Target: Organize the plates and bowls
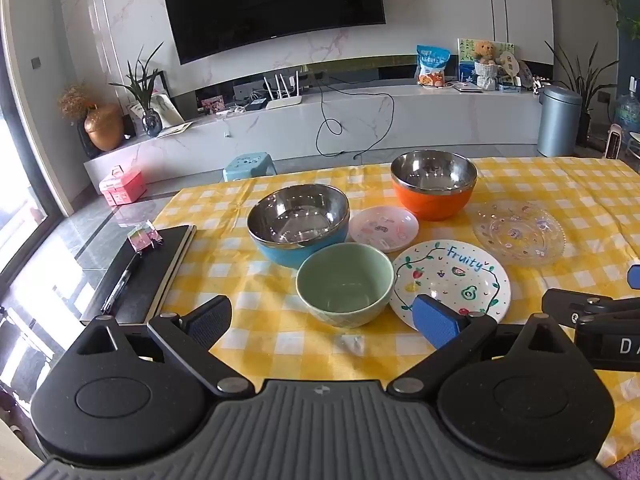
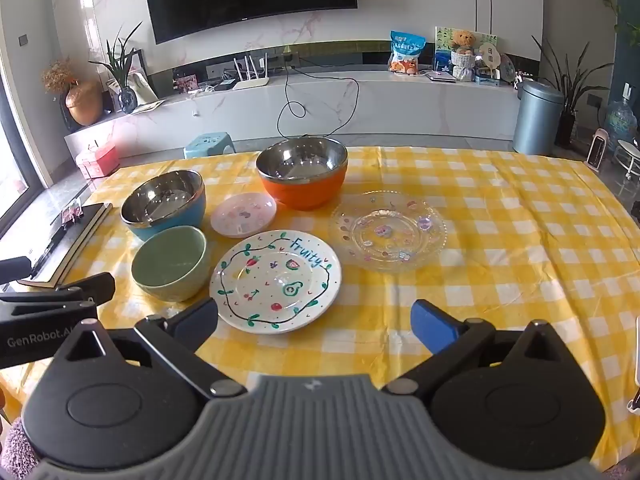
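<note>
On the yellow checked tablecloth (image 1: 248,304) (image 2: 520,248) stand a blue steel-lined bowl (image 1: 298,224) (image 2: 164,204), an orange steel-lined bowl (image 1: 434,184) (image 2: 302,172) and a green ceramic bowl (image 1: 345,284) (image 2: 170,262). Beside them lie a small pink plate (image 1: 384,228) (image 2: 244,214), a white "Fruity" plate (image 1: 452,276) (image 2: 276,280) and a clear glass plate (image 1: 518,232) (image 2: 388,230). My left gripper (image 1: 324,320) is open, just short of the green bowl. My right gripper (image 2: 316,320) is open at the near edge of the Fruity plate. Nothing is between either pair of fingers.
A black notebook (image 1: 140,276) (image 2: 64,240) with a pen (image 1: 120,284) lies at the table's left edge. Beyond the table are a TV cabinet (image 1: 360,120), a blue stool (image 1: 250,166) and a grey bin (image 1: 558,120). The right half of the cloth holds no dishes.
</note>
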The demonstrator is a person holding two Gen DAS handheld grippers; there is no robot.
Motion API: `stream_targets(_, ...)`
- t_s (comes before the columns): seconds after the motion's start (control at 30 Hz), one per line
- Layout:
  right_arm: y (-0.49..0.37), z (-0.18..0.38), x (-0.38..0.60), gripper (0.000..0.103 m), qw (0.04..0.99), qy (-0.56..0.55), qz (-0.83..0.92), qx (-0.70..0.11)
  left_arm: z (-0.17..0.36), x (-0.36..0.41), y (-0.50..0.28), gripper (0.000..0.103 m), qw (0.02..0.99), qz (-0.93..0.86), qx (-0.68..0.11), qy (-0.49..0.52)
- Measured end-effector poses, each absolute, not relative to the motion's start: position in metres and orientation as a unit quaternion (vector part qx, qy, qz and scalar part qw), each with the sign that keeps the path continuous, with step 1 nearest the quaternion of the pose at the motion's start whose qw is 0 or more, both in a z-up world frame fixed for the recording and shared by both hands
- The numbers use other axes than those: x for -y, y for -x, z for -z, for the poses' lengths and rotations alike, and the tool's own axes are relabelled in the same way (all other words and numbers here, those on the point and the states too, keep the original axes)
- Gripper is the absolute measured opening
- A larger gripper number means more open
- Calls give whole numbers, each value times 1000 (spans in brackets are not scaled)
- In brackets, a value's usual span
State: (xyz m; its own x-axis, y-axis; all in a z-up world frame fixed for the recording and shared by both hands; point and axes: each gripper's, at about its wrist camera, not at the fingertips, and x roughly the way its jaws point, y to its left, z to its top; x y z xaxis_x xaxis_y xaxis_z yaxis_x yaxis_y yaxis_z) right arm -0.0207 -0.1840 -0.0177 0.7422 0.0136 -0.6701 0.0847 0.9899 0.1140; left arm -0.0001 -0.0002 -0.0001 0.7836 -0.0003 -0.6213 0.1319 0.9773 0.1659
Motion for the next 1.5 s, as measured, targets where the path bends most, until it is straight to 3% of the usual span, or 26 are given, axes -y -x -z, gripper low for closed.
stream_targets(1.5,21,18,182,100,930,-72,13,-359,5,4,0,103,937,39,-329,-111)
